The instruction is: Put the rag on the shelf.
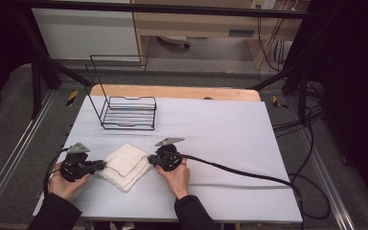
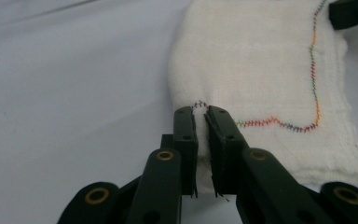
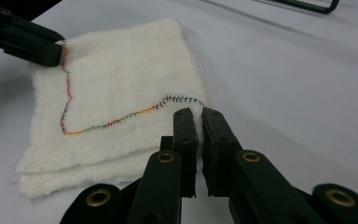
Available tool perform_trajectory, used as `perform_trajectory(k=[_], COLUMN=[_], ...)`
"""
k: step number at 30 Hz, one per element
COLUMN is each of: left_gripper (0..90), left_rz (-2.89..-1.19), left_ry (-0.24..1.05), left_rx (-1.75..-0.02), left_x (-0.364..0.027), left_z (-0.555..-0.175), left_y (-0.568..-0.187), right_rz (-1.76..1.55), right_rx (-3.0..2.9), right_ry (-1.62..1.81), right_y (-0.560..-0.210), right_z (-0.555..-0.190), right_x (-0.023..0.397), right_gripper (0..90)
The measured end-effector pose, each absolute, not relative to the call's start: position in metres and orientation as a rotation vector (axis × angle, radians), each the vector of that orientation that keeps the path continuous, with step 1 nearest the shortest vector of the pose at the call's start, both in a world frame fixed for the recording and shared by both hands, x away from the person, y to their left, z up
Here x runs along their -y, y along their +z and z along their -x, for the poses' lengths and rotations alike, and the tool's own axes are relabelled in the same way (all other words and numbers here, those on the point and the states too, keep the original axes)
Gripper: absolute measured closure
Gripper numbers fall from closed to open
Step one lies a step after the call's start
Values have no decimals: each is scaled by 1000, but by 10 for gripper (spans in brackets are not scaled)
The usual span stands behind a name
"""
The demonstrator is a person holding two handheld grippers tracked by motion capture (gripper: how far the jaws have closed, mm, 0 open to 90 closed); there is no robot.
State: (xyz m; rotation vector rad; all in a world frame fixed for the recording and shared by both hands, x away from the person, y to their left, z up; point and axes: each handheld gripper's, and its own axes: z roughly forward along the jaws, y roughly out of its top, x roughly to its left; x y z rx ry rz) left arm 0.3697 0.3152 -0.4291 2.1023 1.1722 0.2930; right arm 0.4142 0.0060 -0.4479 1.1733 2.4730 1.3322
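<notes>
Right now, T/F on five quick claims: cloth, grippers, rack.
1. The left gripper is shut on the cloth. True.
2. The right gripper hangs open above the table. False: its jaws pinch the cloth's edge.
3. The cloth lies folded in layers. True.
4. The cloth sits inside the rack. False: it lies on the table, nearer the person than the rack.
5. The cloth's stitching is plain black. False: it is multicoloured.
</notes>
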Motion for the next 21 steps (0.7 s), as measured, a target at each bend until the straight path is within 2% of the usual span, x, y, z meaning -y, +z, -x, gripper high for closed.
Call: perform_trajectory(k=[7, 8, 9, 12, 14, 15, 19, 21], left_gripper=[771, 691, 691, 549, 428, 428, 288, 284], left_rz=[-2093, -2091, -2077, -2041, -2015, -2014, -2026, -2030], left_ry=[310, 325, 330, 359, 356, 344, 335, 341], left_rx=[-1186, -1183, -1188, -1190, -1183, -1171, -1146, -1153], left_x=[-318, -318, -319, -320, -319, -318, -310, -305], left_z=[-366, -367, -369, -376, -382, -386, -403, -410], left_y=[-431, -430, -428, -421, -417, -415, -411, -410], right_rz=[-1144, -1125, -1125, -1087, -1061, -1061, -991, -992], right_rx=[-2477, -2467, -2467, -2467, -2463, -2463, -2456, -2457], right_ry=[1309, 1323, 1323, 1334, 1312, 1312, 1278, 1277], right_y=[-453, -451, -451, -443, -433, -433, -424, -424], right_z=[-420, -419, -419, -417, -415, -415, -410, -409], right_x=[-12, -12, -12, -9, -4, -4, 2, 3], right_gripper=[821, 742, 742, 642, 524, 524, 310, 277])
